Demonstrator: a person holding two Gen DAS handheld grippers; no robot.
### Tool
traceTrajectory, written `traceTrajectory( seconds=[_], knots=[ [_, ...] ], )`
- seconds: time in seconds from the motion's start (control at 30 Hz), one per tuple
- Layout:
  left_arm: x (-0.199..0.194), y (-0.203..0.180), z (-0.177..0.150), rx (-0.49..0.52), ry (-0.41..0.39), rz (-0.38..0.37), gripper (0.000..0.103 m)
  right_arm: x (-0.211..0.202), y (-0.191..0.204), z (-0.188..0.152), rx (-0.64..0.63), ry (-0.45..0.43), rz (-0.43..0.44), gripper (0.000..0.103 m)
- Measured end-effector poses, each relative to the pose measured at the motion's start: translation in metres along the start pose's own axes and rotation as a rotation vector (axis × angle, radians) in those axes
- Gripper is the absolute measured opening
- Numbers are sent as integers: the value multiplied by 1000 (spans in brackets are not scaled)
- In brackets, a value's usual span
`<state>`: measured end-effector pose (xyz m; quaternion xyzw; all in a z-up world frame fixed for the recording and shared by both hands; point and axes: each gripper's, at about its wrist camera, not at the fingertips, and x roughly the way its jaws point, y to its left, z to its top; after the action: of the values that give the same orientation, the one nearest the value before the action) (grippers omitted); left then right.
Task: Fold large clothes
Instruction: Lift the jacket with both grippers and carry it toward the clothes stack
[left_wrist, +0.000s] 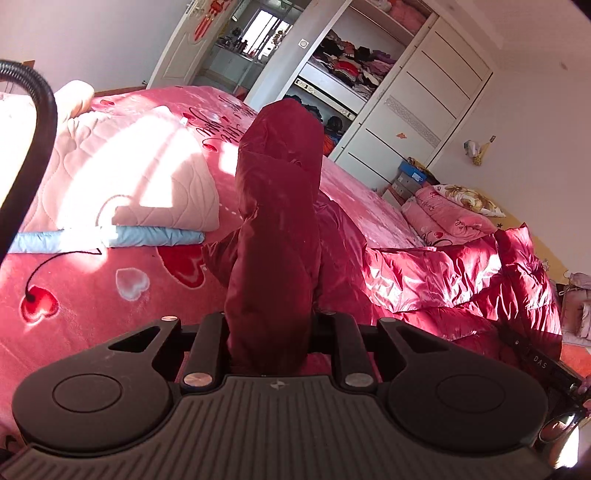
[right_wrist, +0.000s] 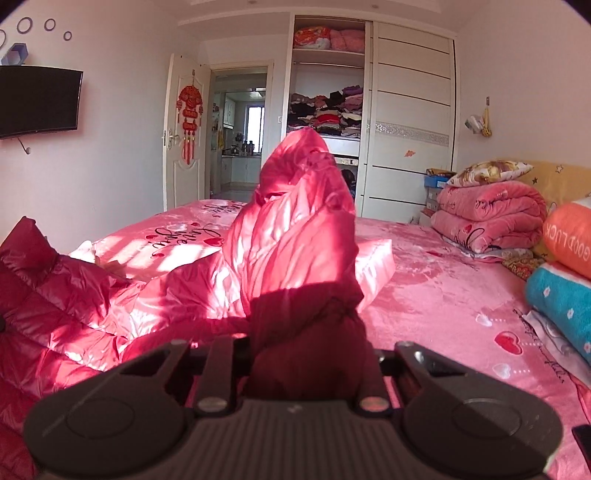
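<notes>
Left gripper (left_wrist: 269, 332), right gripper (right_wrist: 310, 365) clamp red jacket (left_wrist: 424, 273).

Your left gripper (left_wrist: 267, 332) is full of red coat (left_wrist: 273, 229), which stands up and blocks the way ahead. To its left, a folded pink quilt (left_wrist: 122, 173) sits on the bed (left_wrist: 92, 306); the near bed there is bare. To the right, more coat lies heaped. Your right gripper (right_wrist: 308, 363) is full too. On its right the bed is bare up to stacked blankets (right_wrist: 487, 214) and rolled towels (right_wrist: 561, 295).
</notes>
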<state>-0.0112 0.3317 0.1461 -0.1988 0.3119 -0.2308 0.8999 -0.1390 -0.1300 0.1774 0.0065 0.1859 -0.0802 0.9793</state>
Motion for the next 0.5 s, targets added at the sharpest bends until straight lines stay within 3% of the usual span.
traceTrajectory(
  seconds=[0.3, 0.5],
  knots=[
    [-54, 33, 34, 8, -135, 20, 21, 8, 44, 67, -35, -138, 90, 20],
    [-72, 48, 55, 17, -241, 81, 21, 28, 88, 114, -83, -210, 179, 20]
  ],
)
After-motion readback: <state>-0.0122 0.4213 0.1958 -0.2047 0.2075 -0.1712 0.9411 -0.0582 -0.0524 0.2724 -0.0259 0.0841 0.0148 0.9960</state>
